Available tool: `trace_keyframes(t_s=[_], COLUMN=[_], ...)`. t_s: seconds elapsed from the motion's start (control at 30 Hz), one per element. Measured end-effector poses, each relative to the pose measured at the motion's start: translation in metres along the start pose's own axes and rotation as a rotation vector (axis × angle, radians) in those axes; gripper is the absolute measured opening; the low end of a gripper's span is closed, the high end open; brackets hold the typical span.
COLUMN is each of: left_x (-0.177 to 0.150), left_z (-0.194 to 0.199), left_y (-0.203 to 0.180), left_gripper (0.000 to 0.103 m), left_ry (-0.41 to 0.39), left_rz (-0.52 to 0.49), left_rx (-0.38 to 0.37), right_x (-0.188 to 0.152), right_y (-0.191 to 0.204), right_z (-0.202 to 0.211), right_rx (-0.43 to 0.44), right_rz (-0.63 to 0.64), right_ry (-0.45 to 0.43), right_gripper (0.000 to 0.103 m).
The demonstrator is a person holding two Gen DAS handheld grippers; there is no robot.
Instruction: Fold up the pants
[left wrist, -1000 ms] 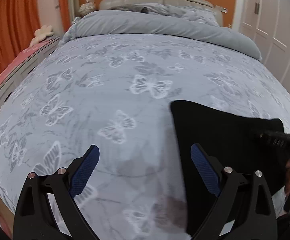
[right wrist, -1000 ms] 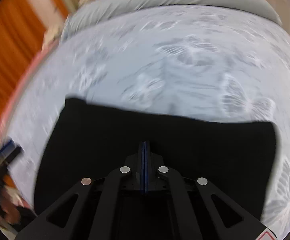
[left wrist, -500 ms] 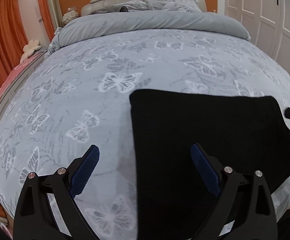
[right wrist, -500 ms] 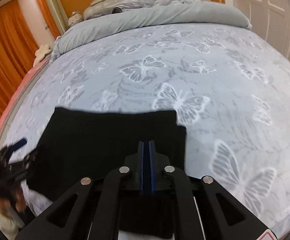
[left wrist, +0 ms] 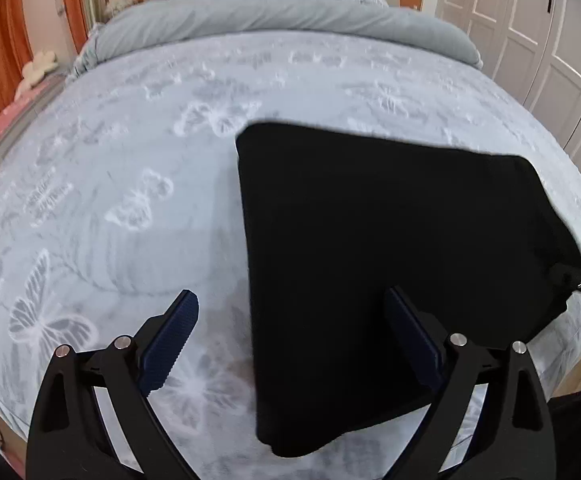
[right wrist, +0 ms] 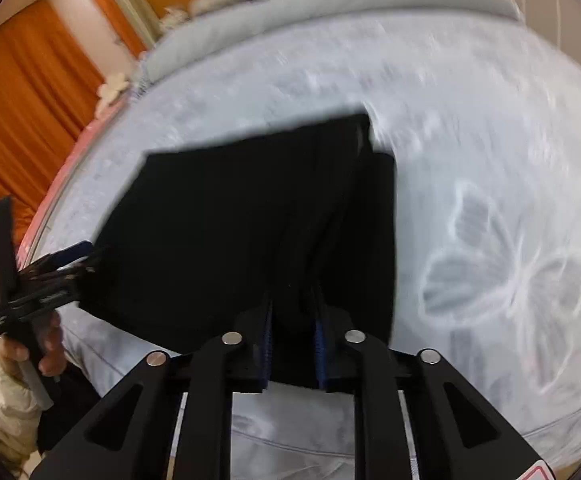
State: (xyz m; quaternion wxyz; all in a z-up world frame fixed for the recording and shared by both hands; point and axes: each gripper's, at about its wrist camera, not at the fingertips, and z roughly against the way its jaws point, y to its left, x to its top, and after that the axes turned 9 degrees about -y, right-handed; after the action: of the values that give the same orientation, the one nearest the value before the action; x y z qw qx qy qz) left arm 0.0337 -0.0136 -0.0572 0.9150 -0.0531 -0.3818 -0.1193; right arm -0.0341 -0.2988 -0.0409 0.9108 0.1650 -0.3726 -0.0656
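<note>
The black pants (left wrist: 390,236) lie folded into a flat block on the butterfly-print bed cover (left wrist: 130,168). My left gripper (left wrist: 290,340) is open and empty, just above the near left edge of the pants; its right finger is over the cloth. In the right wrist view my right gripper (right wrist: 292,332) has its jaws slightly parted around a bunched edge of the pants (right wrist: 250,232). The right gripper's tip (left wrist: 578,280) shows at the pants' right corner in the left wrist view. The left gripper (right wrist: 50,276) shows at the left in the right wrist view.
A rolled grey duvet (left wrist: 282,16) and headboard lie at the far end of the bed. Orange curtains (right wrist: 22,120) hang on the left. White wardrobe doors (left wrist: 550,32) stand on the right. The bed's near edge is just below the grippers.
The right gripper's jaws, fully shut before, have parted a little around the pants' edge, and it has tilted. The left gripper has shifted slightly and stays open.
</note>
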Motion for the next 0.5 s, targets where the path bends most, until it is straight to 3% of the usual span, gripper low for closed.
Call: trace_keyframes(t_s=[0.07, 0.13, 0.17, 0.2, 0.23, 0.3, 0.37, 0.43, 0.5], left_x=[0.004, 0.004, 0.002, -0.001, -0.004, -0.007, -0.003, 0.002, 0.004], left_z=[0.007, 0.006, 0.003, -0.001, -0.006, -0.006, 0.001, 0.009, 0.011], left_y=[0.002, 0.002, 0.001, -0.001, -0.003, -0.006, -0.007, -0.007, -0.008], left_gripper=[0.092, 0.095, 0.095, 0.096, 0.097, 0.096, 0.095, 0.095, 0.095], left_ry=[-0.033, -0.034, -0.028, -0.016, 0.008, 0.012, -0.013, -0.04, -0.051], left_rz=[0.01, 0.012, 0.007, -0.005, -0.022, -0.034, -0.041, -0.028, -0.025], left_rx=[0.004, 0.001, 0.001, -0.001, -0.007, -0.006, -0.005, -0.012, -0.018], right_x=[0.012, 0.009, 0.001, -0.011, -0.019, -0.007, 0.013, 0.034, 0.05], right_y=[0.006, 0.001, -0.009, -0.021, -0.025, -0.022, -0.018, -0.006, 0.004], right_z=[0.025, 0.03, 0.015, -0.008, -0.02, -0.003, 0.031, 0.04, 0.027], right_rx=[0.031, -0.026, -0.094, -0.136, -0.145, -0.118, -0.119, -0.119, -0.108], right_rz=[-0.006, -0.001, -0.006, -0.016, -0.019, -0.046, -0.075, -0.034, 0.007], right_ry=[-0.084, -0.079, -0.022, 0.09, 0.138, 0.065, -0.105, -0.169, -0.158], right_gripper=[0.014, 0.014, 0.015, 0.02, 0.023, 0.024, 0.024, 0.023, 0.014])
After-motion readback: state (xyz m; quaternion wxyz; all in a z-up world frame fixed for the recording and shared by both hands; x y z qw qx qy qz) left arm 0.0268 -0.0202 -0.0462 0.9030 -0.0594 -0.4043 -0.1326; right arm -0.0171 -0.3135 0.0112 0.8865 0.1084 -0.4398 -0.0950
